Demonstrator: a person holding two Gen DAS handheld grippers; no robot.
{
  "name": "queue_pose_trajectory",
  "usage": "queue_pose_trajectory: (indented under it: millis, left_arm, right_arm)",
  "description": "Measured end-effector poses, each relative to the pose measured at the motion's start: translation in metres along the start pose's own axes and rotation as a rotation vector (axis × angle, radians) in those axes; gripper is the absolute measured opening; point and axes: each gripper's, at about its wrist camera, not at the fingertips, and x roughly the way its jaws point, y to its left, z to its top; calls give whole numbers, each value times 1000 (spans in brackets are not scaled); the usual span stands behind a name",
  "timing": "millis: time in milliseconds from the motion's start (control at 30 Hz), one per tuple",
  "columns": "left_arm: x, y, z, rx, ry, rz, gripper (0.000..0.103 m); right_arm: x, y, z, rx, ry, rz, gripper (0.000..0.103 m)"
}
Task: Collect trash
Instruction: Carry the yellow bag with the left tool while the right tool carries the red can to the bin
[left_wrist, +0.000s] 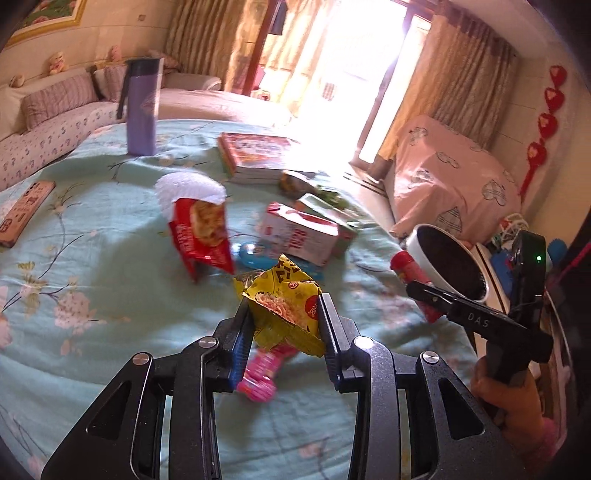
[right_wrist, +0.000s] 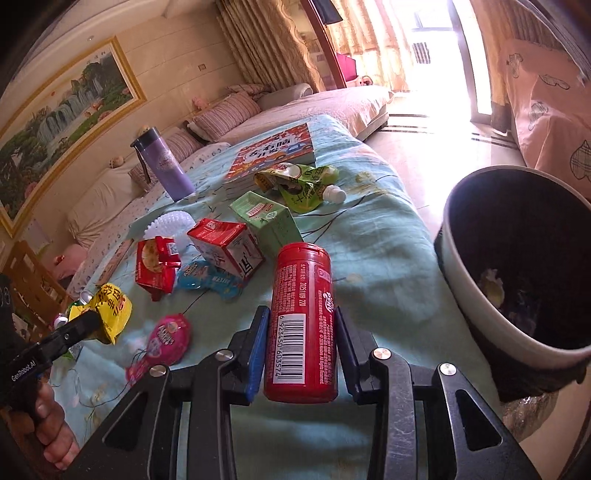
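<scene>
In the left wrist view we see the left gripper (left_wrist: 284, 325) closed on a yellow noodle wrapper (left_wrist: 286, 302), which its two pads squeeze from both sides, above the light green bedcover (left_wrist: 92, 258). Under the wrapper lies a pink candy packet (left_wrist: 264, 373). Only this view shows the red snack bag (left_wrist: 201, 232) standing up with the white spiky ball (left_wrist: 188, 190) behind it. At the right edge, the right gripper (left_wrist: 424, 295) holds a red tube (left_wrist: 413, 280) in front of the waste bin (left_wrist: 452, 262), and a hand (left_wrist: 513, 402) grips its handle.

In the right wrist view we look along the right gripper (right_wrist: 301, 332). Its pads press on the red tube (right_wrist: 301, 321), which stands almost upright between them, barcode toward us. Here the waste bin (right_wrist: 465, 295) is just beside the bed at the right, and only this view shows some trash at its bottom. Also visible only here is a green pouch (right_wrist: 299, 184) with a white cap, touching the book (right_wrist: 273, 155). At the left, the left gripper (right_wrist: 94, 321) carries the yellow noodle wrapper (right_wrist: 109, 310).
</scene>
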Motion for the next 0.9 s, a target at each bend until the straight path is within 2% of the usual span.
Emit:
queue_pose_trajectory:
  millis: [367,900]
  left_arm:
    - [14,-56,-13,76,41,-69,32]
    - [50,-139,1,200,70,-158,32]
  right_arm:
    - [-36,-20,-14,36,-49,-18,35]
    - [-80,-74,-14,129,-145,-61,35]
